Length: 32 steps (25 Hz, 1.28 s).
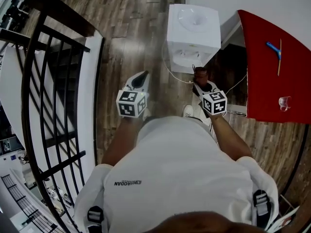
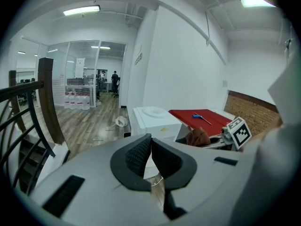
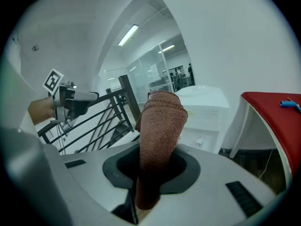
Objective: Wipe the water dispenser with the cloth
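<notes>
The right gripper (image 1: 201,87) has its dark, rounded jaws closed on the cloth (image 3: 160,135), a reddish-brown knitted piece with a fine ribbed weave, folded into a thick, long strip. The strip's lower end sits deep between the jaws. Its long axis runs along them, and the rounded free end stands well past the jaw tips and points forward at the water dispenser (image 3: 207,109).

The left gripper (image 2: 151,157) is level with it and to its left. It holds nothing: its black pads, textured with a fine grid, meet at the tips, leaving only a thin wedge of gap behind.

In the head view the cloth's end lies just in front of the lower front face of the dispenser; I cannot tell whether it touches. The dispenser is a smooth white boxy unit with a round recess in its top. It stands on a wood-plank floor (image 1: 131,42) beside a red table (image 1: 272,81), with a black metal railing (image 1: 48,96) off to the left.
</notes>
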Each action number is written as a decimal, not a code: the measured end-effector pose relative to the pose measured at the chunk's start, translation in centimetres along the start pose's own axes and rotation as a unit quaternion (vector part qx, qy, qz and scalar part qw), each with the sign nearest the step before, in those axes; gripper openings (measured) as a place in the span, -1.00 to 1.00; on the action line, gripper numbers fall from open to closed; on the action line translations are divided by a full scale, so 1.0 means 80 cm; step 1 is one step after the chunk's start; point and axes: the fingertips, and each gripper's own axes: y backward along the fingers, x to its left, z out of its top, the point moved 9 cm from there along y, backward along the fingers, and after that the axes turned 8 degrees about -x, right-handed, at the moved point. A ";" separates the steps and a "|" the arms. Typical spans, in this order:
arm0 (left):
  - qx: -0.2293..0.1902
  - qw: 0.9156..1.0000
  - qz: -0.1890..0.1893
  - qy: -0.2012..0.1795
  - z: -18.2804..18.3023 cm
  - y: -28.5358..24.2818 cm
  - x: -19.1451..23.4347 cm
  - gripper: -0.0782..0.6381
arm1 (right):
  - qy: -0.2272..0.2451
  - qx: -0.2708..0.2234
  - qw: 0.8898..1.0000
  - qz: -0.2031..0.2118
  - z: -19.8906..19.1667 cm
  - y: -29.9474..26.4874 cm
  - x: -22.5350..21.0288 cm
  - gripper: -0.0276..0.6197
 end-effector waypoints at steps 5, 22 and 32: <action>-0.005 0.999 -0.020 -0.029 -0.008 0.055 0.075 -0.78 | -0.007 -0.010 1.000 0.001 0.020 -0.065 0.081 -0.69; -0.019 0.999 -0.001 0.032 -0.051 0.187 0.308 -0.78 | 0.003 -0.027 0.999 0.031 0.070 -0.205 0.305 -0.69; 0.023 0.999 -0.045 0.005 -0.029 0.137 0.371 -0.78 | -0.022 -0.016 0.999 0.019 0.079 -0.284 0.301 -0.69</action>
